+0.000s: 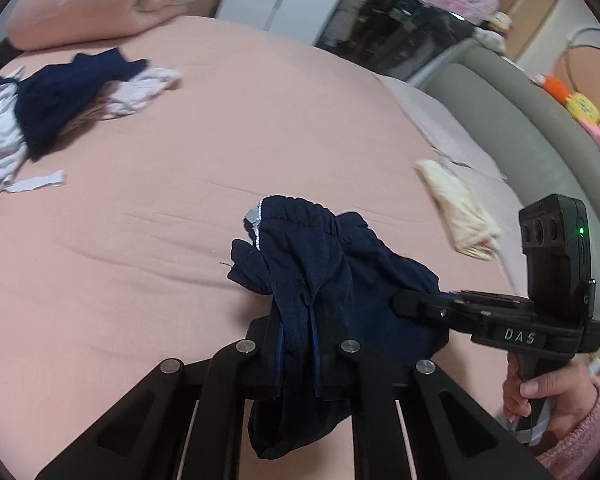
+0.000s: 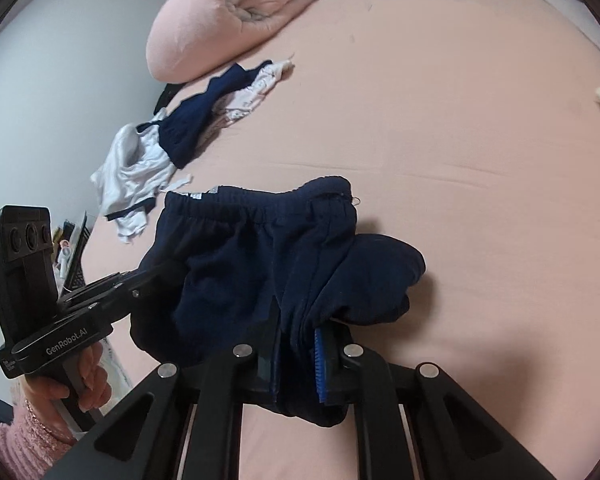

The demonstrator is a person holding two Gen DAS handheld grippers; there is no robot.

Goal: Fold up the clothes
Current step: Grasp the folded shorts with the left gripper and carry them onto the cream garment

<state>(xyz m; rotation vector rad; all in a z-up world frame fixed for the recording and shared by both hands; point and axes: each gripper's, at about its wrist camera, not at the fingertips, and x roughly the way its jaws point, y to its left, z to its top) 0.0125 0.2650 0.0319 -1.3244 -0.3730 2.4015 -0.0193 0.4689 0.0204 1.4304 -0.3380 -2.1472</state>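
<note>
I judge the folding barely begun: I have the navy shorts (image 2: 260, 264) bunched and lifted off the pink bed (image 1: 260, 120), nothing on them creased yet. At ten o'clock in both views an unsorted heap of clothes (image 1: 60, 104) waits; a cream piece (image 1: 456, 208) at three o'clock in the left view may be folded, I cannot tell. My left tongs (image 1: 300, 344) are clenched on one edge of the shorts, my right tongs (image 2: 300, 360) on the other. Both point steeply down at the bed, side by side, each hand (image 1: 544, 392) gripping its handle.
</note>
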